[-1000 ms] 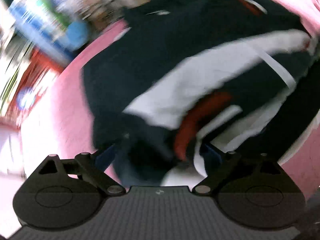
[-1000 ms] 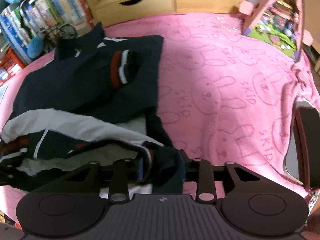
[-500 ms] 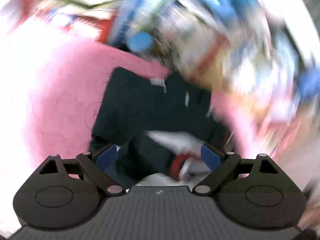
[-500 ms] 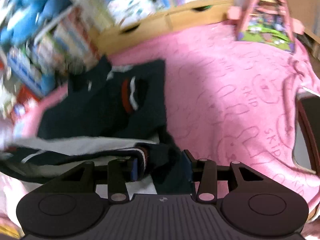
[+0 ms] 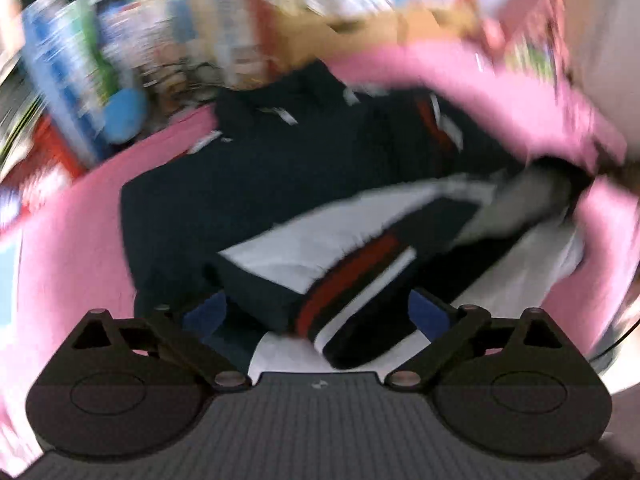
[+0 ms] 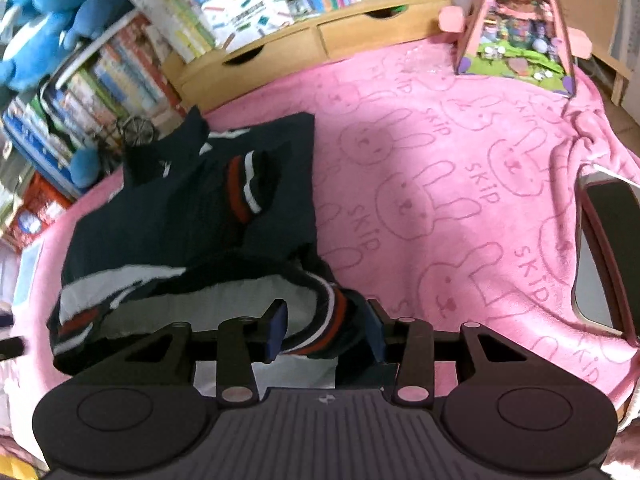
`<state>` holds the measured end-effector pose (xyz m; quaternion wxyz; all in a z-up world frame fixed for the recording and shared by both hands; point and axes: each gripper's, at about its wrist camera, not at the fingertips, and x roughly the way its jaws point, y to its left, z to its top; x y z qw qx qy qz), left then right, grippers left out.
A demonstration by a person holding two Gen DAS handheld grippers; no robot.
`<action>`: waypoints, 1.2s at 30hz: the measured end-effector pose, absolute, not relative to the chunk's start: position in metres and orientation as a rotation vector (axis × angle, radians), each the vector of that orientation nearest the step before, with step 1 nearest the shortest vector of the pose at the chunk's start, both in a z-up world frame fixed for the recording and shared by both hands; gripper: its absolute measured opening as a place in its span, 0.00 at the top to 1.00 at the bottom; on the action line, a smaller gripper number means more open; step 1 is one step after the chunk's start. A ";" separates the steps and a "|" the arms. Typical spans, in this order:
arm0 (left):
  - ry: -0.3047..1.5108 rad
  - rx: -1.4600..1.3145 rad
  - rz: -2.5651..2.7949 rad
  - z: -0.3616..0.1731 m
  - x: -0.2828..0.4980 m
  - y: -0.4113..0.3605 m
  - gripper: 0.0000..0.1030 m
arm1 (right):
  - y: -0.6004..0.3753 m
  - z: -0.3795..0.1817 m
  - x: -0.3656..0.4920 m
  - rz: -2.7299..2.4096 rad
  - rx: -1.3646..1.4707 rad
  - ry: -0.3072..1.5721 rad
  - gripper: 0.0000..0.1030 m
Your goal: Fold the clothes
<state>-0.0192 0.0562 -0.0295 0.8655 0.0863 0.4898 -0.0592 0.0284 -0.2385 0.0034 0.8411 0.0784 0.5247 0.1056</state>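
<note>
Pink blanket (image 6: 420, 184) w/ bunny print is lying bare across the whole R half in the right wrist view, running up to the wooden drawer unit (image 6: 320, 40) at the far edge and a pink toy house (image 6: 516, 28) at the far R corner. A dark framed object (image 6: 600, 256) is sitting at the R edge. Far L side is looking tight: books (image 6: 132, 60) and blue plush toys (image 6: 44, 24) are crowding right up against the blanket.

Navy jacket (image 6: 192, 216) w/ red and white cuff stripes is lying on the L part of the blanket, collar toward the books, one sleeve laid over the chest. Its near hem is turning up, showing pale lining.

Right gripper (image 6: 326, 330) is pinching that hem, blue pads pressing bunched striped fabric from both sides. Left gripper (image 5: 316, 314) has its fingers spread wide, striped hem lying between them w/o either pad touching; left wrist view is blurring heavily.
</note>
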 end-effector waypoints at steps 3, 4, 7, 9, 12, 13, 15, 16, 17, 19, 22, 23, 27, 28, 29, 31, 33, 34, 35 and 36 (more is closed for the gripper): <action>1.055 0.294 -0.018 -0.060 -0.014 0.055 0.07 | -0.230 0.001 0.026 0.220 0.059 1.114 0.55; 1.061 0.309 0.026 -0.067 -0.013 0.060 0.07 | -0.229 0.000 0.025 0.208 0.003 1.113 0.55; 1.054 0.212 0.147 -0.064 -0.026 0.098 0.07 | -0.233 -0.005 0.023 0.146 -0.095 1.101 0.38; 1.034 0.207 0.186 -0.053 -0.037 0.110 0.07 | -0.240 -0.006 0.022 0.154 -0.041 1.112 0.36; 1.000 0.216 0.255 -0.033 -0.053 0.117 0.07 | -0.233 0.000 0.016 0.215 -0.018 1.090 0.36; 0.986 0.201 0.280 -0.025 -0.059 0.121 0.07 | -0.227 0.003 0.014 0.229 -0.032 1.077 0.36; 0.956 0.167 0.323 -0.006 -0.066 0.130 0.07 | -0.220 0.017 0.014 0.244 -0.029 1.032 0.36; 0.942 0.146 0.338 0.004 -0.067 0.135 0.07 | -0.216 0.024 0.014 0.252 -0.027 1.009 0.37; 0.931 0.118 0.342 0.015 -0.065 0.140 0.06 | -0.215 0.032 0.020 0.265 -0.008 0.990 0.37; 0.926 0.042 0.343 0.026 -0.048 0.154 0.00 | -0.212 0.051 0.033 0.293 0.035 0.952 0.37; 0.999 -0.192 0.280 0.020 -0.006 0.189 0.00 | -0.209 0.057 0.064 0.338 0.092 0.944 0.36; 1.032 -0.298 0.245 0.014 0.004 0.202 0.01 | -0.208 0.059 0.075 0.353 0.112 0.941 0.34; 0.999 -0.604 0.155 -0.002 0.000 0.237 0.00 | -0.204 0.067 0.116 0.413 0.189 0.930 0.11; 0.982 -0.643 0.145 -0.005 -0.006 0.242 0.00 | -0.203 0.068 0.126 0.427 0.208 0.927 0.00; 0.969 -0.662 0.169 -0.009 -0.012 0.244 0.00 | -0.210 0.066 0.124 0.439 0.233 0.916 0.00; 0.974 -0.614 0.191 -0.016 -0.024 0.236 0.00 | -0.229 0.057 0.117 0.458 0.340 0.937 0.00; 1.017 -0.386 0.166 -0.022 -0.030 0.204 0.00 | -0.243 0.045 0.108 0.443 0.411 0.970 0.03; 1.035 -0.272 0.151 -0.026 -0.033 0.187 0.00 | -0.234 0.039 0.101 0.431 0.295 0.994 0.17; 1.052 -0.162 0.128 -0.032 -0.036 0.169 0.00 | -0.225 0.033 0.093 0.419 0.170 1.016 0.29; 1.065 -0.072 0.106 -0.041 -0.039 0.152 0.00 | -0.209 0.024 0.084 0.440 0.033 1.037 0.52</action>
